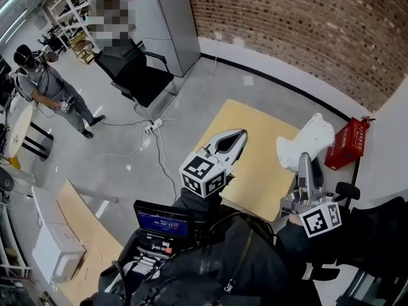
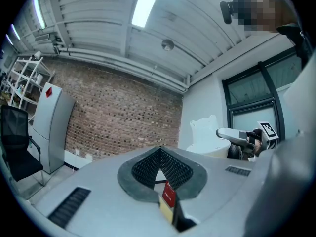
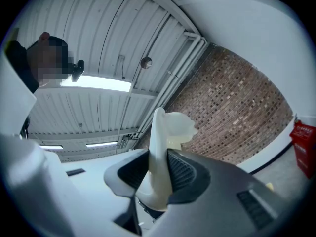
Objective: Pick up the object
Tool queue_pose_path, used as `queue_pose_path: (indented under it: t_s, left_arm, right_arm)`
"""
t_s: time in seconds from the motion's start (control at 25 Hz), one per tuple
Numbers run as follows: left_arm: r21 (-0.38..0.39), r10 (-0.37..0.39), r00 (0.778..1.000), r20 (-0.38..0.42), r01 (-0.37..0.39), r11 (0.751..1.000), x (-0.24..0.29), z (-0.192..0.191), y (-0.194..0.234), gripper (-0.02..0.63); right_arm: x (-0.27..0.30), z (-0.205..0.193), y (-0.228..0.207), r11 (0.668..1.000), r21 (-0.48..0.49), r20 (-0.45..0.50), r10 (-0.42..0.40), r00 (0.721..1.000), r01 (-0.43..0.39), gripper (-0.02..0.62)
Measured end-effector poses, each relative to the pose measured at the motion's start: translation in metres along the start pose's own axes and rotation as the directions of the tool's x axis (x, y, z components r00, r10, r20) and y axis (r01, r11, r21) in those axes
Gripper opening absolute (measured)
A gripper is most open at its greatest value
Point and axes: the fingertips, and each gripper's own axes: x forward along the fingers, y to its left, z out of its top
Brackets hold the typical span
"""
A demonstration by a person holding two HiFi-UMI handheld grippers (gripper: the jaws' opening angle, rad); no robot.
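The object is a white moulded plastic piece (image 1: 308, 140) with two ear-like bumps on top. My right gripper (image 1: 305, 163) is shut on its lower edge and holds it in the air over the right end of a yellow tabletop (image 1: 252, 164). In the right gripper view the thin white rim (image 3: 159, 147) stands upright between the ribbed pads (image 3: 183, 172). My left gripper (image 1: 240, 133) hovers to the left of it, shut, with nothing held. The left gripper view shows that gripper's tips (image 2: 160, 151) together, and the white piece (image 2: 206, 133) and right gripper (image 2: 238, 137) off to the right.
A red basket (image 1: 347, 143) stands on the floor by the wall at right. A black chair (image 1: 137, 75) and a grey cabinet (image 1: 169, 18) are at the back, with cables on the floor. Another person (image 1: 50, 89) stands far left. A case with a lit screen (image 1: 162, 222) sits close below.
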Motion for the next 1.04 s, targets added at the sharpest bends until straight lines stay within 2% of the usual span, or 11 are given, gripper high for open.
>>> queue_pose_path:
  t_s: [0.24,1.04]
  left_arm:
    - [0.005,0.015,1.000,-0.005,-0.015,1.000,-0.005,-0.001,0.000,0.000]
    - [0.031,0.167,0.986,0.022,-0.167,0.985,-0.059,0.006,0.036,0.000]
  right_arm:
    - [0.000,-0.003,0.000,1.000,0.008,-0.006,0.010,1.000,-0.010,0.120]
    - [0.031,-0.032,0.032,0.990,0.039,-0.071,0.135,0.988,-0.133,0.120]
